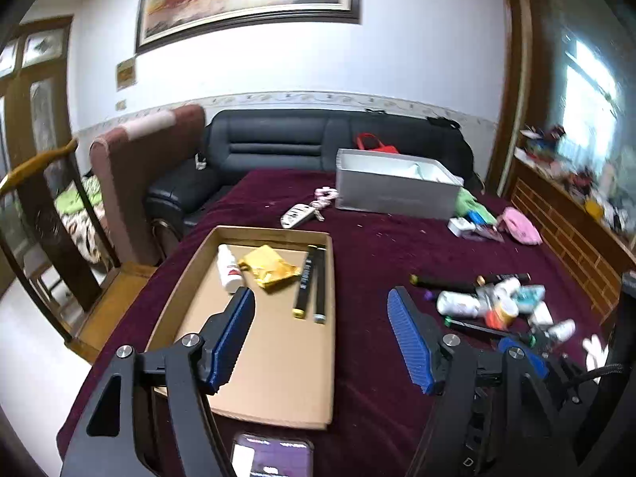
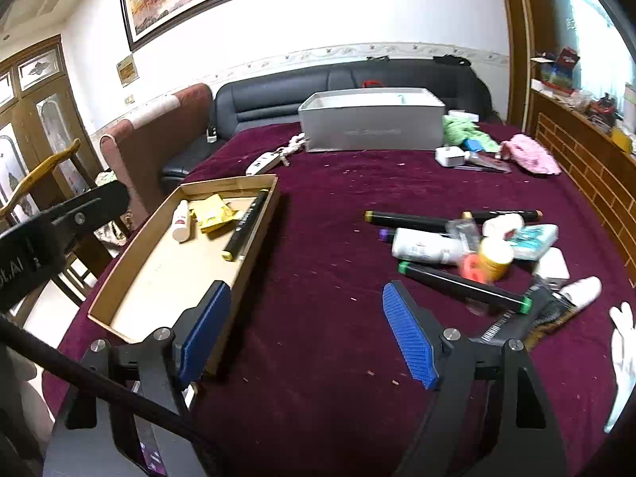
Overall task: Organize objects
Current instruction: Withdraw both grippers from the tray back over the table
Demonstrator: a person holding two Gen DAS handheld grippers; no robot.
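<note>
- While both grippers hang empty, your left gripper (image 1: 322,334) stands with fingers apart above the near edge of the cardboard tray (image 1: 278,389), nothing between them.
- Your right gripper (image 2: 306,334) is likewise spread wide over bare maroon cloth (image 2: 338,198), between tray and pile, holding nothing.
- Already in the tray lie a small white bottle (image 1: 228,268), a yellow packet (image 1: 270,266) and two dark markers (image 1: 312,282) side by side.
- What is left to sort sits in the heap (image 2: 477,250) to the right: markers, a white tube, a yellow-capped jar and a teal pack, touching and partly overlapping.
- Reaching into that heap risks pinching two things at once, because they are stacked.
- Round markers may roll away if one finger nudges them before the other closes.
- A phone (image 1: 272,457) lies at the table's near edge, beneath the left gripper; a low swing could knock it off.
- With both tools close together, crossing paths toward the tray could make them collide.
</note>
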